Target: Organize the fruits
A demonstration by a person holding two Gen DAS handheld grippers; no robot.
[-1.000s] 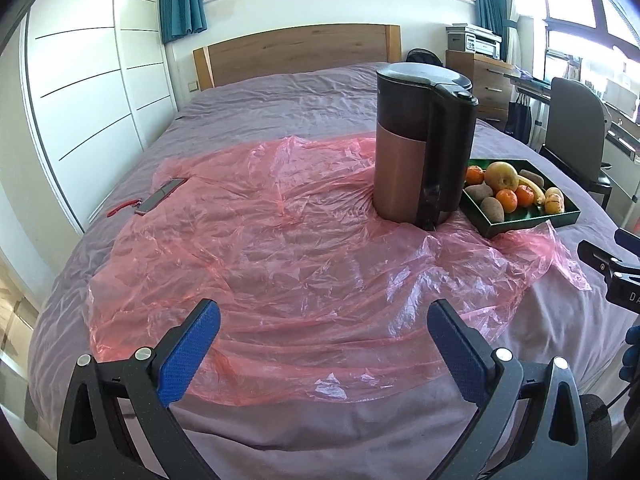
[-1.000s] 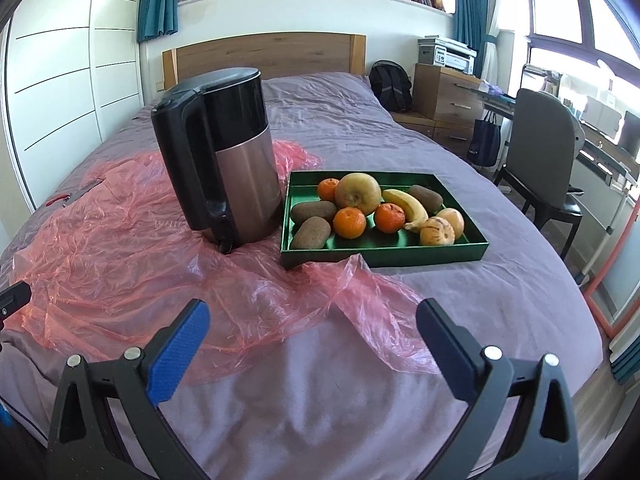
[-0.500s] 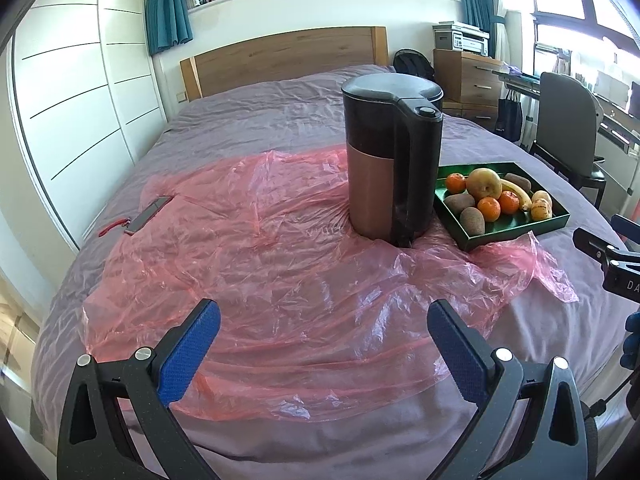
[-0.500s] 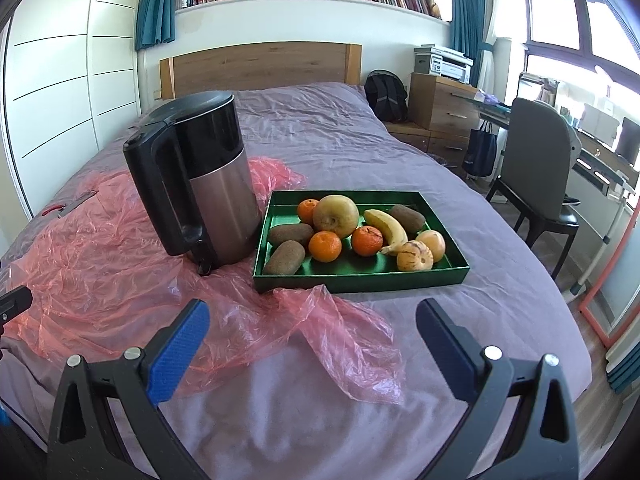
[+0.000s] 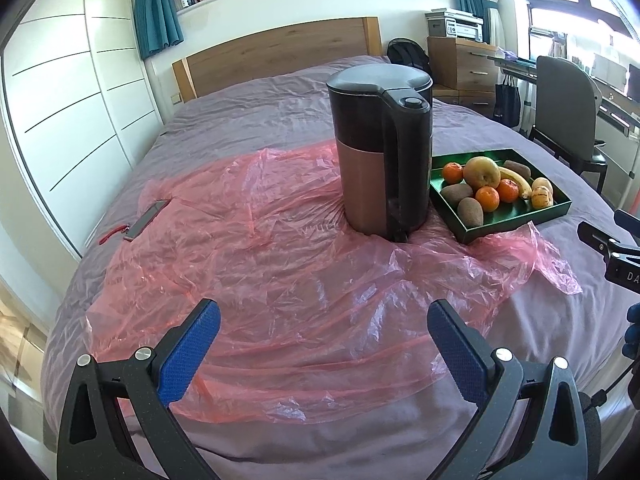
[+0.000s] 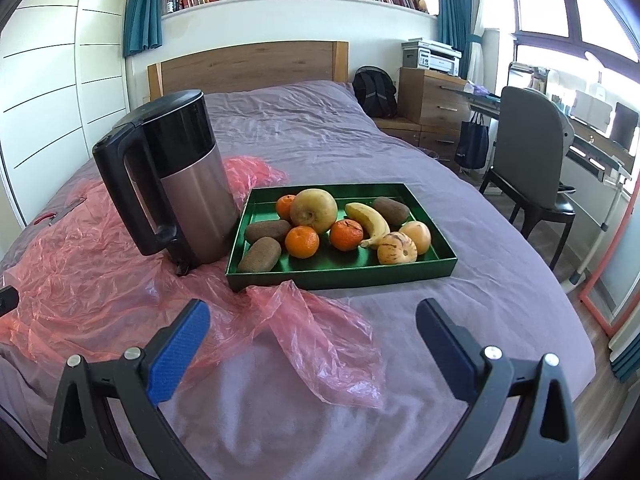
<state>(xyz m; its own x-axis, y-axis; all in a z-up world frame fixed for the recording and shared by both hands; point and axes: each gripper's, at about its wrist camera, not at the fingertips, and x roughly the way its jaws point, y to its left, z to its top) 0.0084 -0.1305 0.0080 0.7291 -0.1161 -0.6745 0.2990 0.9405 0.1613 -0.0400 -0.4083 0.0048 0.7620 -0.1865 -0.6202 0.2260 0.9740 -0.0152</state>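
Both grippers held above near edge of bed (image 6: 460, 184), nothing between fingers.

Left gripper (image 5: 324, 344): blue-padded fingers spread wide apart, hovering over crumpled pink plastic sheet (image 5: 256, 264). Nothing touched.

Right gripper (image 6: 312, 344): fingers likewise wide apart, over bare purple bedspread and loose corner of plastic sheet (image 6: 320, 332). Nothing touched.

Green tray (image 6: 344, 274) flat on bed, ahead of right gripper, near-left corner resting on plastic sheet. Contents, right wrist view:
- large yellow-green apple (image 6: 313, 210), rear-left centre
- three mandarins: one behind apple (image 6: 285, 206), two in front (image 6: 302, 241) (image 6: 346, 235)
- banana (image 6: 370, 222) lying diagonally, right of centre
- three brown kiwi-like fruits: two at left (image 6: 267, 230) (image 6: 260, 255), one at rear right (image 6: 391, 211)
- pale striped fruit (image 6: 396, 249) at front right, touching a round orange-yellow fruit (image 6: 417, 236)

Kettle (image 6: 176, 184), black top and handle, steel body, upright on plastic sheet, just left of tray, handle toward cameras.

Flat dark object with red loop (image 5: 146, 220) at far left of plastic sheet; kind not readable.
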